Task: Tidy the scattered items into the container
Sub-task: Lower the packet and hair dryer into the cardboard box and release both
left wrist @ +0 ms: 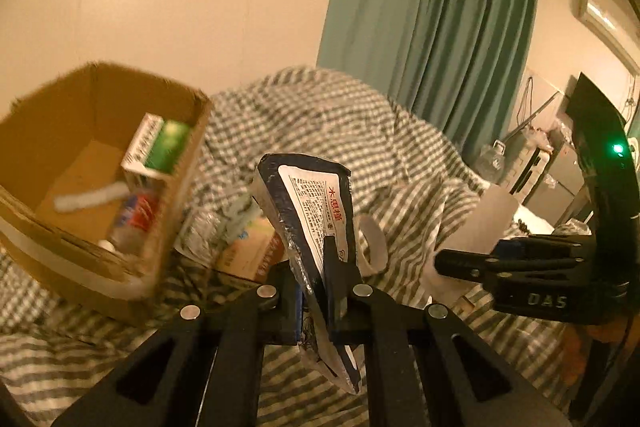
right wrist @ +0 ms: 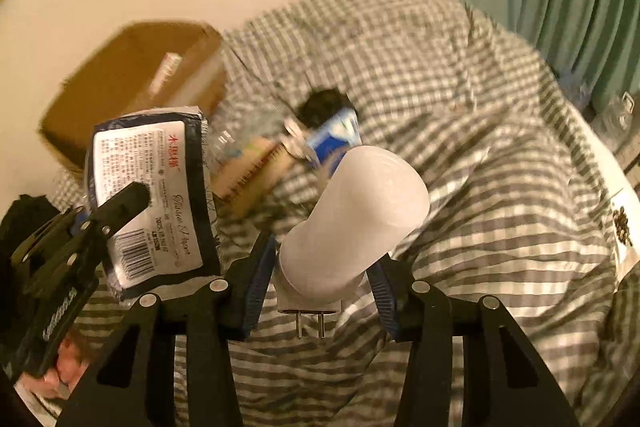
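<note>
My left gripper (left wrist: 320,267) is shut on a dark blue tissue pack (left wrist: 316,203) with a white label, held above the checked bedding; the pack also shows in the right wrist view (right wrist: 154,195). My right gripper (right wrist: 324,267) is shut on a white plug-in night light (right wrist: 356,219) with two metal prongs; it shows at the right of the left wrist view (left wrist: 492,223). The open cardboard box (left wrist: 44,115) stands at the left, holding a green and white carton (left wrist: 160,147), a small bottle (left wrist: 132,223) and a white strip. The box shows blurred in the right wrist view (right wrist: 132,75).
Between box and grippers lie a clear plastic wrapper (left wrist: 204,227), a tan carton (left wrist: 252,251), a blue and white tube (right wrist: 336,139) and a dark object (right wrist: 324,103). A white tape ring (left wrist: 374,243) lies by the pack. Teal curtain (left wrist: 440,27) and cluttered shelf at right.
</note>
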A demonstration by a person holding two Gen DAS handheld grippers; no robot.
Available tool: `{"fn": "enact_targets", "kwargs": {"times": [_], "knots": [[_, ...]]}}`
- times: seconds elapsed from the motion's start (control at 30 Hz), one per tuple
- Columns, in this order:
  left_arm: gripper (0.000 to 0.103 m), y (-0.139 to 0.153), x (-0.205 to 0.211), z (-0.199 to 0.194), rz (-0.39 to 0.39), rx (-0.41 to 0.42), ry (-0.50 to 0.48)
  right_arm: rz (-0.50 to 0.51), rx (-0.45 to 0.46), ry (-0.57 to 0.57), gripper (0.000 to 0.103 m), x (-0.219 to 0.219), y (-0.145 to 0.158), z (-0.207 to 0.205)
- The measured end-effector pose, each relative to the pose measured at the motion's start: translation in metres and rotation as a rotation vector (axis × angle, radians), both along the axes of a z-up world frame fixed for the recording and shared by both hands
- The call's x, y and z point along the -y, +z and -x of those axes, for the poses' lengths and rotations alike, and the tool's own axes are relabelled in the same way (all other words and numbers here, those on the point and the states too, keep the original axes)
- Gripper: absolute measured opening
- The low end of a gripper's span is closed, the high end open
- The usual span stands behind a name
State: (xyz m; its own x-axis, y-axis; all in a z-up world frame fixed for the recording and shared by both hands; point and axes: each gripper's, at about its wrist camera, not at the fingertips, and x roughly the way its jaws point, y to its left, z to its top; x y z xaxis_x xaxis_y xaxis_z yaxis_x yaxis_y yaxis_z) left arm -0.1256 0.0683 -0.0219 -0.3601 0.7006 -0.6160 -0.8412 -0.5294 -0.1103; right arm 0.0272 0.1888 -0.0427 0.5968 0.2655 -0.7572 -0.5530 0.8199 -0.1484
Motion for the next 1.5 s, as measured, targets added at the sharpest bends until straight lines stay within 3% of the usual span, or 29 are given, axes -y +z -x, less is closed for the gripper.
{"fn": "enact_targets", "kwargs": {"times": [0.2, 0.33, 0.43, 0.57, 0.67, 0.83, 0.9, 0.93, 1.0, 1.03, 1.07, 1.13, 1.33, 1.43, 1.5], "knots": [[0.008, 0.054, 0.025, 0.029, -0.085, -0.05, 0.053, -0.051, 0.027, 0.056, 0.046, -0.015, 0.027, 0.022], [0.008, 0.09, 0.042, 0.064, -0.142, -0.111, 0.109, -0.064, 0.05, 0.146, 0.046, -0.053, 0.05, 0.042], [0.008, 0.106, 0.052, 0.095, -0.144, -0.16, 0.167, -0.094, 0.065, 0.237, 0.046, -0.098, 0.062, 0.051], [0.008, 0.089, 0.061, 0.138, -0.081, -0.218, 0.283, -0.119, 0.056, 0.326, 0.046, -0.16, 0.059, 0.051], [0.008, 0.064, 0.07, 0.162, -0.081, -0.189, 0.332, -0.114, 0.022, 0.371, 0.046, -0.208, 0.041, 0.043], [0.008, 0.033, 0.068, 0.194, -0.015, -0.112, 0.368, -0.058, -0.041, 0.382, 0.046, -0.262, -0.005, 0.02], [0.011, 0.028, 0.069, 0.198, -0.014, -0.116, 0.377, -0.086, -0.06, 0.327, 0.053, -0.274, -0.015, 0.004], [0.012, 0.026, 0.069, 0.199, -0.005, -0.123, 0.387, -0.112, -0.075, 0.318, 0.062, -0.278, -0.016, -0.002], [0.025, 0.025, 0.069, 0.199, 0.008, -0.124, 0.4, -0.147, -0.081, 0.311, 0.065, -0.281, -0.013, -0.006], [0.043, 0.025, 0.069, 0.198, -0.001, -0.111, 0.393, -0.148, -0.069, 0.311, 0.065, -0.282, -0.008, -0.006], [0.069, 0.026, 0.068, 0.194, -0.011, -0.109, 0.394, -0.146, -0.054, 0.31, 0.065, -0.282, -0.005, -0.003], [0.091, 0.028, 0.073, 0.186, -0.039, -0.13, 0.408, -0.139, -0.018, 0.314, 0.067, -0.275, 0.005, 0.004], [0.095, 0.043, 0.078, 0.151, -0.055, -0.183, 0.375, -0.055, 0.086, 0.27, 0.07, -0.216, 0.027, 0.032], [0.095, 0.049, 0.077, 0.117, -0.072, -0.203, 0.296, -0.009, 0.129, 0.216, 0.07, -0.166, 0.036, 0.049], [0.1, 0.051, 0.073, 0.094, -0.079, -0.21, 0.247, 0.019, 0.14, 0.168, 0.071, -0.135, 0.038, 0.055]]}}
